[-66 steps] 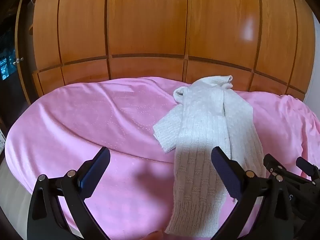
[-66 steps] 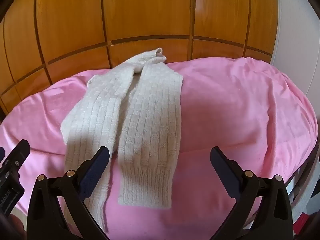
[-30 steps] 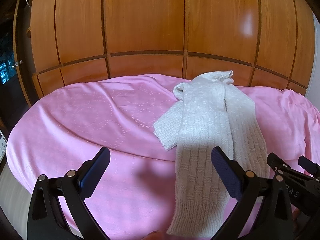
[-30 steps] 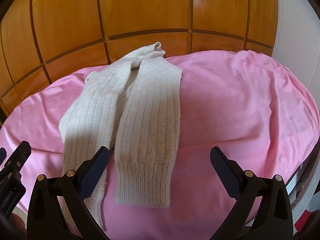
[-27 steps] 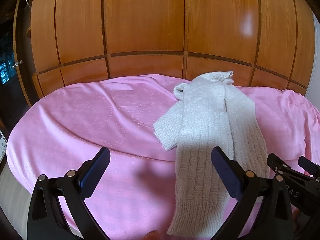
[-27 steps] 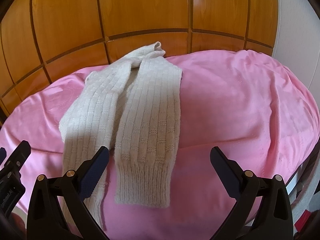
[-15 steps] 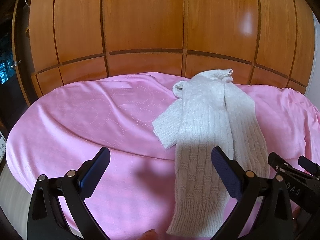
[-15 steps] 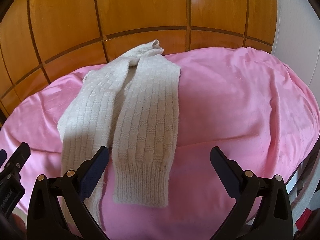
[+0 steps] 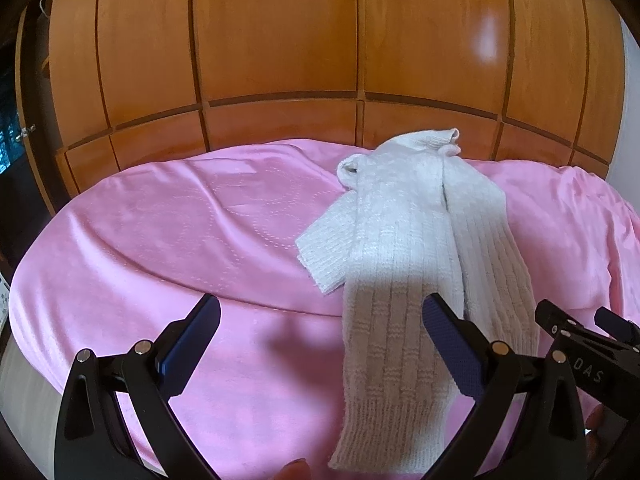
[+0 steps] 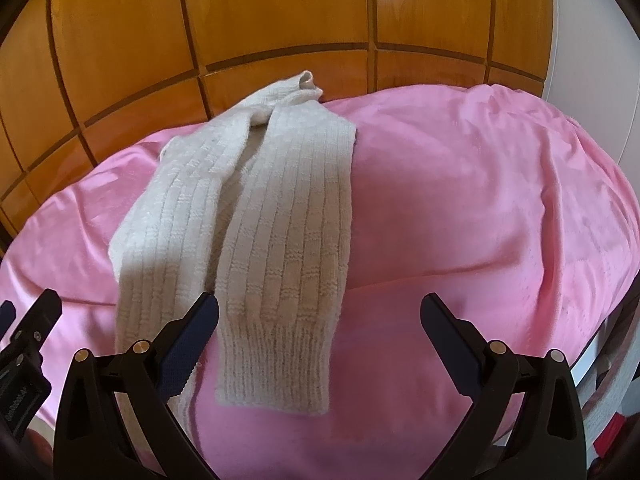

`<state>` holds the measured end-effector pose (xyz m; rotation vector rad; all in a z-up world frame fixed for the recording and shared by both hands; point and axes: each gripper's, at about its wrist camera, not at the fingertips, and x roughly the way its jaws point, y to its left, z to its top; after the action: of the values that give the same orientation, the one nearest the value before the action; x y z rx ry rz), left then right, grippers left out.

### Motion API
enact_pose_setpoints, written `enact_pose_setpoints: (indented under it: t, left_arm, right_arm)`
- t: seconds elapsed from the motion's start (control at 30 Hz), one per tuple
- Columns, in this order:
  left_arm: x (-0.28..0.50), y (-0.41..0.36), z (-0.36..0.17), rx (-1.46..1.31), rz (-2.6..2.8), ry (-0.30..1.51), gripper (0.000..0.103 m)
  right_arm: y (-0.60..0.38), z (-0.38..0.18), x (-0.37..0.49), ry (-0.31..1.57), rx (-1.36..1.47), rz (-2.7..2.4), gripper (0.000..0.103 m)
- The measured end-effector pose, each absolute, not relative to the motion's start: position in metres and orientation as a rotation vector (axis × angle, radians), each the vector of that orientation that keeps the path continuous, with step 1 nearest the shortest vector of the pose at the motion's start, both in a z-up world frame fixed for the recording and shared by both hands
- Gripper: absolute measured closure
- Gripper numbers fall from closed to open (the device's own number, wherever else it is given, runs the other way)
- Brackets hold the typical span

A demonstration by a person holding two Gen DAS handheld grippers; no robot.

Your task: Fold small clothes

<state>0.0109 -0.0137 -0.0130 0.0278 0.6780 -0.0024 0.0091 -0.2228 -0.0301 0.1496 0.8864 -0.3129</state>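
A cream ribbed knit garment [image 9: 404,264] lies lengthwise on the pink bed cover [image 9: 180,240], folded into two long strips with a flap sticking out to the left. In the right wrist view the garment [image 10: 276,232] runs from the far edge to near the fingers. My left gripper [image 9: 320,344] is open and empty, above the cover, its right finger over the garment's near end. My right gripper [image 10: 320,344] is open and empty, its left finger [image 10: 188,340] over the garment's ribbed hem.
Wooden wardrobe panels [image 9: 280,60] stand right behind the bed. The pink cover [image 10: 500,200] drops off at the near and right edges. A white wall [image 10: 592,40] is at the far right. The other gripper [image 9: 592,356] shows at the left wrist view's right edge.
Both grippers have drifted slightly forward and up over the garment. The garment has not moved and both grippers stay open.
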Motion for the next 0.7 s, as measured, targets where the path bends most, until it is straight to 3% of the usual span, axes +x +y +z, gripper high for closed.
enact_pose_setpoints:
  t: [0.7]
  left_arm:
    - [0.023,-0.031,-0.032,0.069,-0.096,0.765,0.002]
  right_arm:
    - [-0.244,-0.044,0.017,0.93,0.193,-0.343,0.003]
